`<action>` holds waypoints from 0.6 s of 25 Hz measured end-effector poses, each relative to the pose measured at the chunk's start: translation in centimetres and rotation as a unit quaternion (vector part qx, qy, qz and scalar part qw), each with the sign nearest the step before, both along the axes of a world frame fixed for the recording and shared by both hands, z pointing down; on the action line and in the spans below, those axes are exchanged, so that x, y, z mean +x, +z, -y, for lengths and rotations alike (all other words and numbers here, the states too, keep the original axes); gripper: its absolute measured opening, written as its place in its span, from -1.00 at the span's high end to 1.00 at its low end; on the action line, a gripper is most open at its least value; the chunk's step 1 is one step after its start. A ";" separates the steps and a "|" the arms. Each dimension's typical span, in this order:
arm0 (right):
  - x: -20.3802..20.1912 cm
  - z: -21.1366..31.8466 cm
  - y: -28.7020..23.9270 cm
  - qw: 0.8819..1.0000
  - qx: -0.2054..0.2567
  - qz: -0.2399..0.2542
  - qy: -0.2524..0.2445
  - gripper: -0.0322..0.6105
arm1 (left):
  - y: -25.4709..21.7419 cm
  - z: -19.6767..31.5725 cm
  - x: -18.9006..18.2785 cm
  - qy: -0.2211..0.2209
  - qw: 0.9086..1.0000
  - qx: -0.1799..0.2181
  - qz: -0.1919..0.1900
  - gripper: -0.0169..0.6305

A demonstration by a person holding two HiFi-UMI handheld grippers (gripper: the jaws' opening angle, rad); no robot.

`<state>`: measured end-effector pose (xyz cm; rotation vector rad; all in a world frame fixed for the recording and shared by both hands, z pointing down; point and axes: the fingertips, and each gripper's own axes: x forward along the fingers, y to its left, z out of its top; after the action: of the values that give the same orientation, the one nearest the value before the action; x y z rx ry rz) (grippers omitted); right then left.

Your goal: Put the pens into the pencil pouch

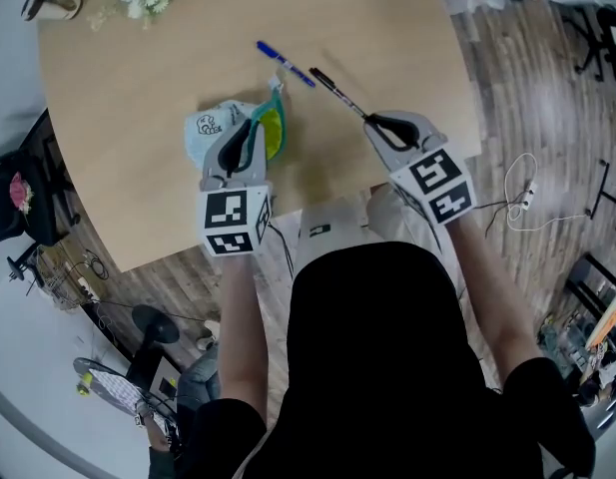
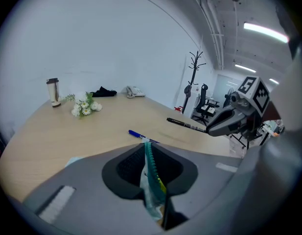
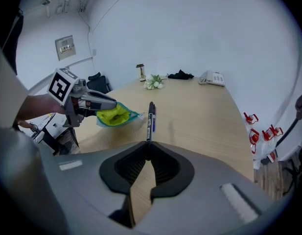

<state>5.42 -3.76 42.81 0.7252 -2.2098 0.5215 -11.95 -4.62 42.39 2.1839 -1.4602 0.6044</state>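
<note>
Well, my left gripper (image 2: 148,148) has its fingers pinched on the teal zipper edge of the light blue fabric pencil pouch (image 1: 210,125). The pouch's yellow-green lining shows at the open mouth right beside them. Just beyond those fingertips, a blue plastic pen (image 1: 285,64) lies on the pale wooden table (image 1: 138,168). My right gripper (image 3: 147,146) has its fingers clamped on the tail of a slim black pen (image 1: 337,93), which juts straight ahead past the fingertips, clear of the tabletop.
</note>
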 end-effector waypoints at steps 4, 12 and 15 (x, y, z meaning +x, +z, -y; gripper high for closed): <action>-1.1 -1.3 -0.1 1.000 -0.009 0.007 -0.029 0.77 | -0.1 0.1 0.3 -0.002 1.000 -0.001 0.000 0.87; -2.5 -3.3 0.3 0.997 -0.023 0.010 -0.077 0.77 | -0.1 0.3 0.4 -0.010 1.000 0.002 -0.003 0.87; -3.1 -4.0 0.5 0.995 -0.027 0.009 -0.092 0.77 | -0.1 0.1 0.2 -0.011 1.000 0.003 -0.003 0.87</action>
<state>2.32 0.23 43.34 0.4840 -2.2431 0.4930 -11.71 -4.72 42.34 2.1702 -1.4824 0.5875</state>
